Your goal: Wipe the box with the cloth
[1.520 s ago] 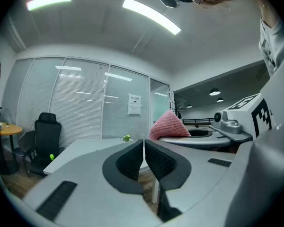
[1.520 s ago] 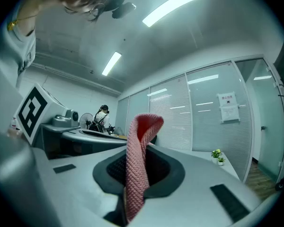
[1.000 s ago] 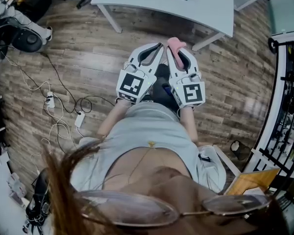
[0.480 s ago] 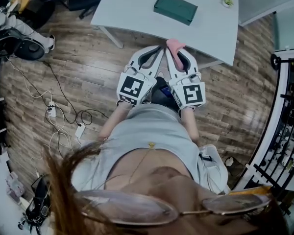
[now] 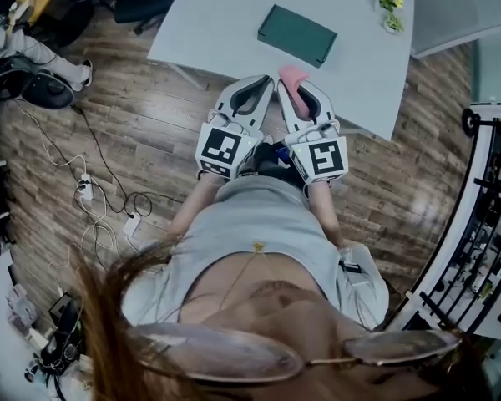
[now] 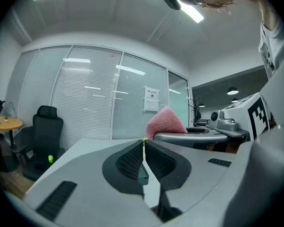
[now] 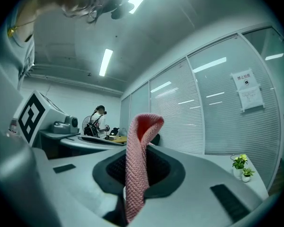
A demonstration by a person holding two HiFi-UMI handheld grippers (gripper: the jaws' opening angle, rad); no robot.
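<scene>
**Person holding a pink cloth in one gripper, standing before a table with a green box**

Seen from a head camera looking steeply down, a person stands on a wooden floor (image 5: 150, 115) at the near edge of a white table (image 5: 217, 15), holding two white hand-held grippers side by side in front of the body. Both point forward toward the table.

The left gripper (image 5: 270, 80) has its jaws pressed together with nothing between them; its own view shows the two dark pads (image 6: 132, 162) meeting along a thin line.

The right gripper (image 5: 289, 86) pinches a pink knitted cloth (image 5: 294, 77). In its own view the cloth (image 7: 135, 174) stands as a folded strip between the pads, with its looped end rising above the jaw tips. From the left gripper view the same cloth (image 6: 164, 122) shows as a pink peak just beside that gripper's tips.

The box (image 5: 296, 34), dark green, flat and rectangular, lies on the table ahead of both grippers, closer to the right one. It sits just beyond the cloth's end, and the cloth does not touch it.

A small potted plant (image 5: 390, 2) stands toward the table's far right corner, well apart from the box. Cables (image 5: 108, 199) trail across the floor to the person's left
</scene>
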